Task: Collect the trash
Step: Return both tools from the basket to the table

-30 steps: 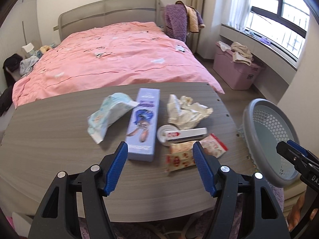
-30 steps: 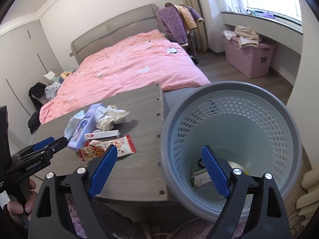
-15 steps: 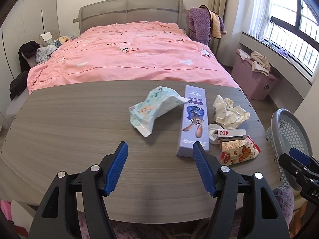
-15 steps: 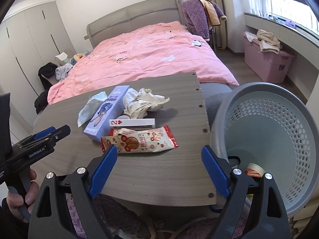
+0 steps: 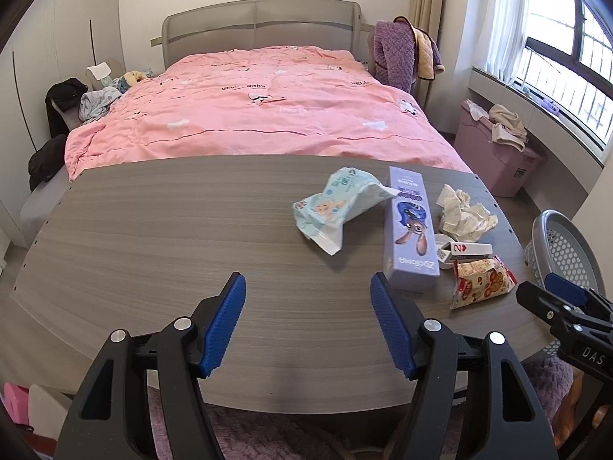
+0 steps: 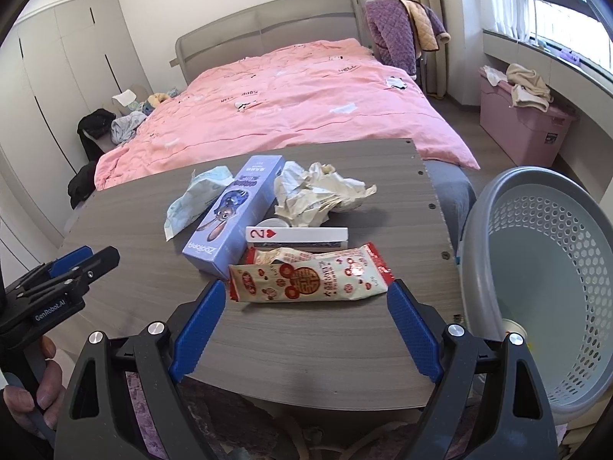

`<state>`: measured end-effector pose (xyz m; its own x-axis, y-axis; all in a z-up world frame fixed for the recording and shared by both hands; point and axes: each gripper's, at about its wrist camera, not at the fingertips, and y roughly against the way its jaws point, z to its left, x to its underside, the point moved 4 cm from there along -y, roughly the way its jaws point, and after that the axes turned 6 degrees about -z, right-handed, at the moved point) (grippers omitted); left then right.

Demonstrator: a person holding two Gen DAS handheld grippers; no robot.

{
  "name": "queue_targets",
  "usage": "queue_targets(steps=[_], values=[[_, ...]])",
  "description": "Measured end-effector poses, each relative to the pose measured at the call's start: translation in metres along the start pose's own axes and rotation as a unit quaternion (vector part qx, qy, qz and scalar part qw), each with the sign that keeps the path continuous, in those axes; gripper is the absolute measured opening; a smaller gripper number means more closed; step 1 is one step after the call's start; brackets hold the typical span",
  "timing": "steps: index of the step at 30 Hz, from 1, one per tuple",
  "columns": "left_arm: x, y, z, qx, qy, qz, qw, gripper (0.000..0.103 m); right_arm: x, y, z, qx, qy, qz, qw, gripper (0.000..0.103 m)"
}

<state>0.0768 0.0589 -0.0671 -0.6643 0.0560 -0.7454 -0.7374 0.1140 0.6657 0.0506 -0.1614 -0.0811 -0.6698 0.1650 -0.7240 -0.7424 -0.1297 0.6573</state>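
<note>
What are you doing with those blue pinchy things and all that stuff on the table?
A person is tidying trash off a grey table with two hand-held grippers. Both the left gripper and the right gripper are open and empty. The right one hovers just in front of a red and white snack wrapper. Behind it lie a slim white box, a purple box, crumpled paper and a wipes packet. A grey basket waits beside the table, with some items already inside.

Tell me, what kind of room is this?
A lived-in bedroom, most likely: a bed with a pink duvet, clothes draped over a rack, and a wooden table set at the bed's foot.
</note>
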Motion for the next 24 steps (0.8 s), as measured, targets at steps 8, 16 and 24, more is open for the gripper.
queue_targets(steps=[8,16,24], values=[[0.003,-0.005,0.016,-0.001,0.018,0.009,0.9998,0.065,0.003,-0.024,0.018,0.012,0.014,0.020,1.000,0.086],[0.006,-0.008,0.022,0.009,0.024,0.011,0.9996,0.065,-0.001,-0.042,0.033,0.047,0.030,0.027,0.998,0.089],[0.007,-0.008,0.027,0.013,0.032,0.012,0.9993,0.065,0.001,-0.057,0.030,0.100,0.041,0.042,0.993,0.089]])
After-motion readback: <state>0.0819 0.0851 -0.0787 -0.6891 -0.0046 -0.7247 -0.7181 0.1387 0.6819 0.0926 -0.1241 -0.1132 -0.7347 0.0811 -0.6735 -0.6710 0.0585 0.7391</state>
